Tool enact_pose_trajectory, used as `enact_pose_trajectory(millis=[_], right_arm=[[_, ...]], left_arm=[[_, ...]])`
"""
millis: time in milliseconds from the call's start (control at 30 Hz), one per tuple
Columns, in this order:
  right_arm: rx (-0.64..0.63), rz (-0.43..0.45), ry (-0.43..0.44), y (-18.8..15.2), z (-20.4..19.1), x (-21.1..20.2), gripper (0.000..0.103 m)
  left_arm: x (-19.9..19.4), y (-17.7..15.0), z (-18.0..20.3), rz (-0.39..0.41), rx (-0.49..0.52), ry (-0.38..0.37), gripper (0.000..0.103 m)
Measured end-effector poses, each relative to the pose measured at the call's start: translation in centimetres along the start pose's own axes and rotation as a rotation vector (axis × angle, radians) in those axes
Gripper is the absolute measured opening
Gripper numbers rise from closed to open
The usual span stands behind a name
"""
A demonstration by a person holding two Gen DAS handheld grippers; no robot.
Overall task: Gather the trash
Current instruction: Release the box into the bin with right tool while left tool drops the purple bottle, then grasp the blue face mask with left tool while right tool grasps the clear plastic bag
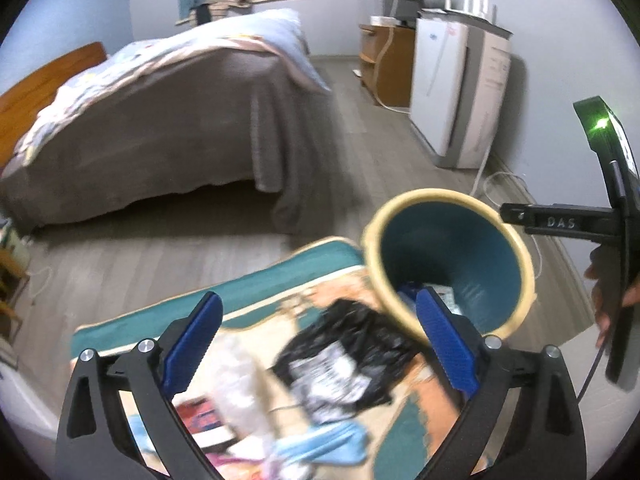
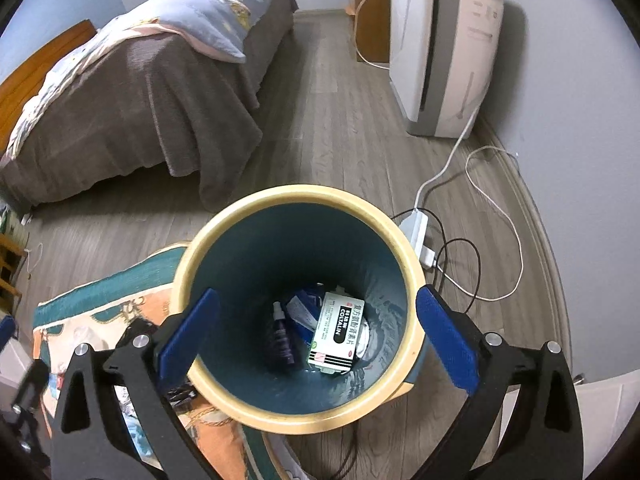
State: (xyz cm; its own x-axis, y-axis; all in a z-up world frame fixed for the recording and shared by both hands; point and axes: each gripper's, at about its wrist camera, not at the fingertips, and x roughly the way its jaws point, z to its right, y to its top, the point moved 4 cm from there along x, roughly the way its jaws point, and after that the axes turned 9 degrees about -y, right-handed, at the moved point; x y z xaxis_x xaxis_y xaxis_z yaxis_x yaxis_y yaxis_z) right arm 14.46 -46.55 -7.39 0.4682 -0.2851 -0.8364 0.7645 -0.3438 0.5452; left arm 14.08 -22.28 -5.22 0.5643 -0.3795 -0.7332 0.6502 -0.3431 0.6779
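I am hovering both claws, the left gripper (image 1: 320, 344) and right gripper (image 2: 318, 336), spread wide and empty, and eyeing the black plastic bag (image 1: 344, 356) lying on the rug (image 1: 280, 276) beside the bin (image 2: 296, 412), judging it light, limp and slippery, best pinched at 1 bunched fold.

The right gripper (image 2: 318, 336) hangs with its blue pads wide apart and empty above the teal bin (image 2: 296, 416) with a cream rim, where a white Coltalin box (image 2: 334, 334) lies beside a dark spray bottle (image 2: 282, 338) at the bottom.
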Motion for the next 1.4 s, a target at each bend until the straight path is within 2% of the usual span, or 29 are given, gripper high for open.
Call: enact_pose_trajectory(millis=[267,400,500,600,767,1033,1233,1400], right_arm=[[-0.128,0.07,0.014,0.0,-4.5,-3.6,0.097],[-0.165,0.069,0.04,-0.6,-6.8,-4.5,0.097],[-0.189,0.073,0.047,-0.9,-8.3,-5.2,0.097],[-0.224,0.077,0.064,-1.6,-10.4,-6.0,0.097],[-0.287,0.076,0.096,-2.6,-13.8,-6.8,0.097],[-0.335,0.053,0.108,-4.6,-20.2,-7.2,0.097],[-0.315,-0.01,0.202,-6.9,-24.7,-6.8,0.097],[-0.347,-0.073,0.17,-8.8,-27.5,-5.1,0.097]], left_arm=[[-6.2,-2.9,-7.6,-0.006,-0.099,0.112,0.098],[-8.5,-5.7,-11.3,-0.029,-0.182,0.156,0.098],[-9.7,-7.7,-13.2,-0.024,-0.192,0.195,0.098],[-10.0,-8.9,-14.6,-0.046,-0.199,0.21,0.098],[-11.0,-9.5,-15.7,-0.028,-0.138,0.212,0.098],[-11.2,-10.7,-17.4,-0.03,-0.117,0.212,0.098],[-10.7,-12.0,-20.4,-0.054,-0.18,0.229,0.098],[-9.9,-13.3,-22.3,-0.087,-0.225,0.242,0.098]])
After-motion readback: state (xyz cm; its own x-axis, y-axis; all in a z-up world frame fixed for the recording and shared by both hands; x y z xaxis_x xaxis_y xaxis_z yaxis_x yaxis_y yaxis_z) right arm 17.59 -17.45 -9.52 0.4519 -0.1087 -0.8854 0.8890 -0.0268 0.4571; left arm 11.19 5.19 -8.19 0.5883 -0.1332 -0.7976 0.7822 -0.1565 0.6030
